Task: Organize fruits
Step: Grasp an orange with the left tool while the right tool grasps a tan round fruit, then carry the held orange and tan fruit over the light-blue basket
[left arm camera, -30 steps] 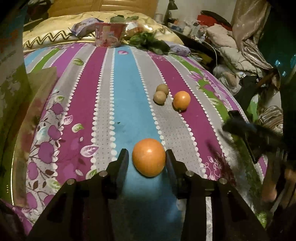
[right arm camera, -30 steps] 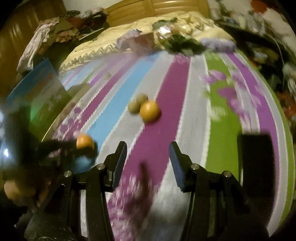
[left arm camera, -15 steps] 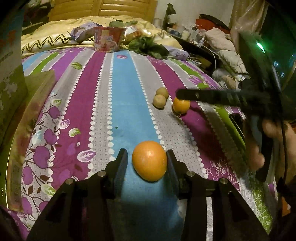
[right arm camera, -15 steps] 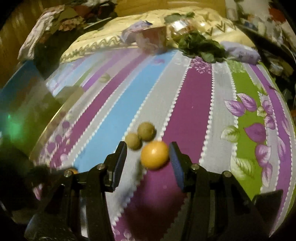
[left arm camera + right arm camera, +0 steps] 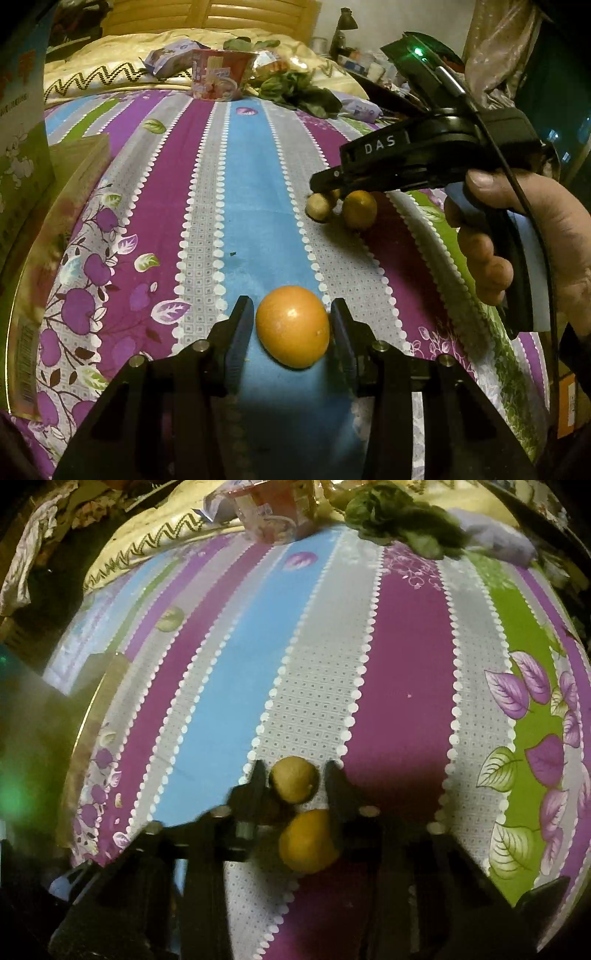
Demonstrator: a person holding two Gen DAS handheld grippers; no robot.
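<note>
The left gripper (image 5: 291,325) grips a large orange (image 5: 292,326) over the blue stripe of the bedspread (image 5: 166,206), its pads against the fruit's sides; whether the orange rests on the bed is hidden under the fingers. Farther and to the right, the right gripper (image 5: 295,786), held in a hand (image 5: 517,236), has closed over a cluster of fruit. In the right wrist view its fingertips press a small greenish-brown fruit (image 5: 293,784). A small orange (image 5: 308,840) sits nearer, between the fingers, and a second small fruit (image 5: 319,206) is mostly covered by the black finger there. That view is blurred. At the far end a pink cup (image 5: 221,75) and leafy greens (image 5: 295,90) lie by the pillow, half in shadow.
</note>
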